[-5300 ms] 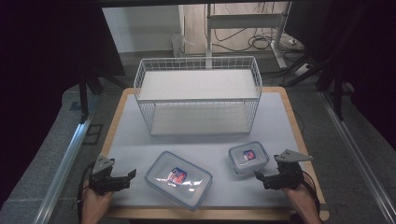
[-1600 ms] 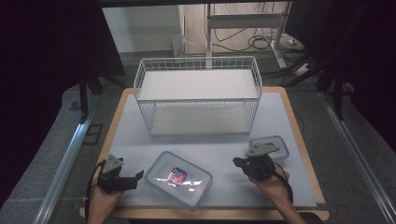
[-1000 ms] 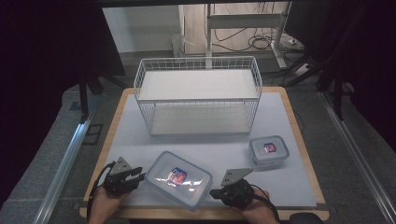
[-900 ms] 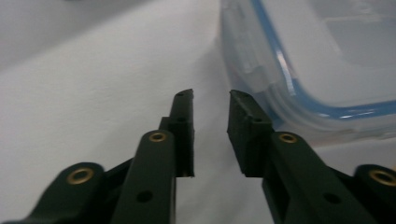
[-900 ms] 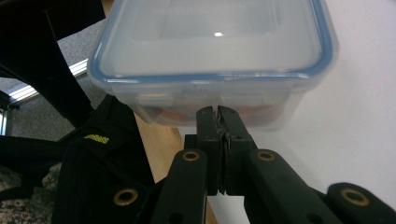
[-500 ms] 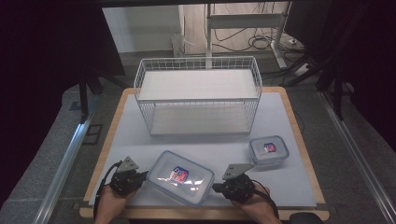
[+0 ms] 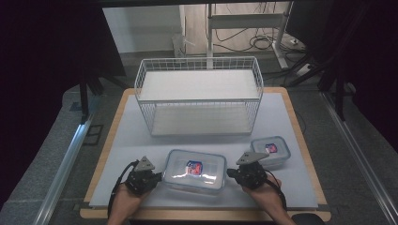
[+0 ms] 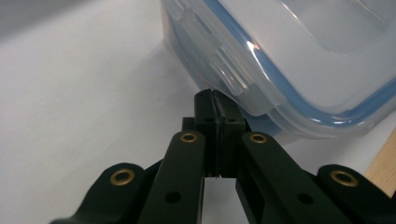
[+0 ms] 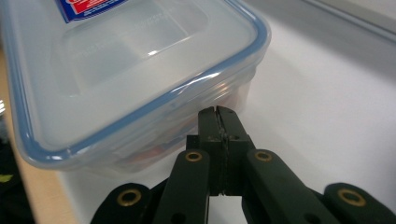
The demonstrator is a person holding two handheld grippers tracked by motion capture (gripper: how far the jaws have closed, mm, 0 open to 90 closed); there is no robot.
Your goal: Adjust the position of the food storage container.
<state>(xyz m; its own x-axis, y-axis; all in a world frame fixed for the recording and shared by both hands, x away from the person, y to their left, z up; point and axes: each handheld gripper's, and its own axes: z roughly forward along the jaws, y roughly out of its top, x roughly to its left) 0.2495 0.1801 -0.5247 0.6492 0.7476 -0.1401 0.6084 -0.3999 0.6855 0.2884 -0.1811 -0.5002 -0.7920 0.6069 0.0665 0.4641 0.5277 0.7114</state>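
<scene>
Both closed grippers, left gripper [image 7: 157, 176] and right gripper [image 7: 232, 173], moved against large container [image 7: 195, 171] ends.

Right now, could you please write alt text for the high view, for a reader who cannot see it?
Two hand-held tongs, left and right, both shut, flank a large clear box at the table's near edge. A small box sits to its right, a white wire basket behind.
</scene>
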